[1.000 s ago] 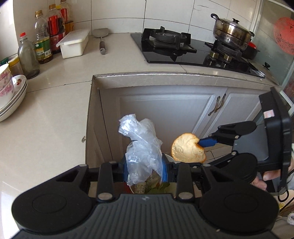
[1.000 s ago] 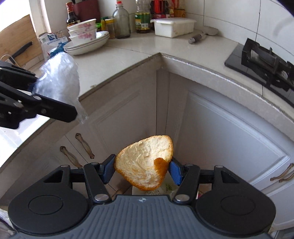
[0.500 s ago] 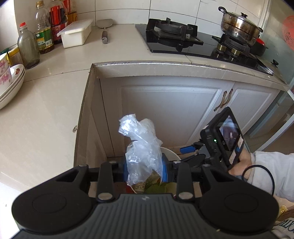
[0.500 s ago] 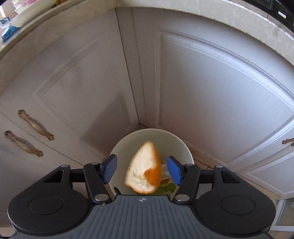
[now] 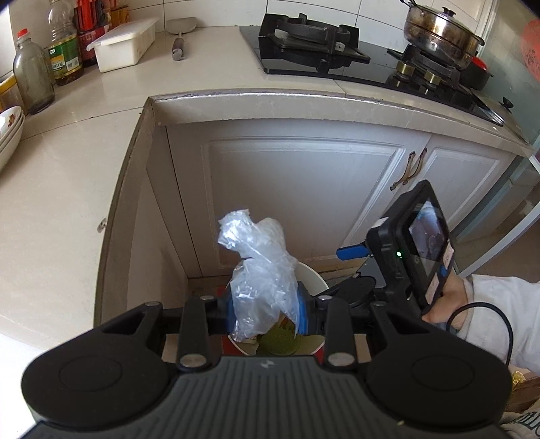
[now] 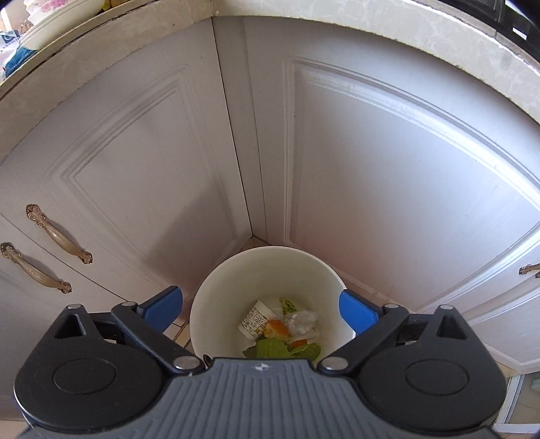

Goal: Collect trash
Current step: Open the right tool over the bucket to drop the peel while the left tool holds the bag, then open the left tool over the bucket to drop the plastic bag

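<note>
My left gripper [image 5: 266, 305] is shut on a crumpled clear plastic bag [image 5: 260, 270] and holds it above the white trash bin [image 5: 312, 275] on the floor. My right gripper [image 6: 261, 304] is open and empty, its blue pads [image 6: 357, 310] spread over the bin [image 6: 216, 304]. The orange peel [image 6: 277, 328] lies inside the bin among a paper cup [image 6: 257, 318], green leaves [image 6: 270, 347] and plastic scraps. The right gripper also shows in the left wrist view [image 5: 352, 251], low at the right.
White cabinet doors [image 6: 388, 189] form a corner behind the bin, with brass handles [image 6: 57, 236]. Above are the counter [image 5: 50, 189] with bottles [image 5: 32, 67], plates and a white box [image 5: 123, 44], and a gas stove [image 5: 314, 37] with a steel pot [image 5: 438, 30].
My right gripper lowered over the bin, opened wide and let go of the orange peel, which fell into the bin. My left gripper stays shut on the plastic bag.
</note>
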Motion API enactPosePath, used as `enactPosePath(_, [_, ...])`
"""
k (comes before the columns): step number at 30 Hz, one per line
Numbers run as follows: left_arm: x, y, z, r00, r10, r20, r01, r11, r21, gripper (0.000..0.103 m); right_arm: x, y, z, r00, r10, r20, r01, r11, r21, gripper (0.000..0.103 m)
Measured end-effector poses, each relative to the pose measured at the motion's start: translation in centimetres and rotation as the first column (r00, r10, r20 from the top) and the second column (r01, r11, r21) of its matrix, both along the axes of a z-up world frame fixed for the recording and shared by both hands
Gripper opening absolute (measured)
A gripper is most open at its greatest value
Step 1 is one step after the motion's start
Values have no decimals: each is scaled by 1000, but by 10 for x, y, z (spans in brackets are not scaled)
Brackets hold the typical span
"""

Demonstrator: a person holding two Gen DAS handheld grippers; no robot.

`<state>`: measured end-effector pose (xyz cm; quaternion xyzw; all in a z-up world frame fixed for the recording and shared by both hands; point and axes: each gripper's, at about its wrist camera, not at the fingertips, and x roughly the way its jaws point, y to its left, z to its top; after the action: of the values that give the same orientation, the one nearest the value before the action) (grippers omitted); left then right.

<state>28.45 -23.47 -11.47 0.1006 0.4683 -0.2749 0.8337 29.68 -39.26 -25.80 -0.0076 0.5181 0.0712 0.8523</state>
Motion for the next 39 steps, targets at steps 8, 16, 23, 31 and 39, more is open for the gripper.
enactPosePath(8, [19,-31,-38,999,-17,-42,18,1000,21,31,-32,-16,13,1000,-28,11,29,999,-45,103])
enactPosePath(16, [40,-69,-86,996,-34,-83,40,997,66,31,-63,-35,28,995,-100,20,100,994,-44,103])
enactPosePath(23, [52,-92,-121,997,-23,-75,30,995,97,45,-73,-44,41,990,-133,45,135,991,-27,103])
enactPosePath(31, [51,-96,-118,1000,1,18,-2,996,95,89,-71,-47,47,991,-126,43,127,992,-20,103])
enactPosePath(39, [46,-88,-105,998,39,55,-46,988,144,93,-61,-47,47,992,-126,12,127,992,-10,103])
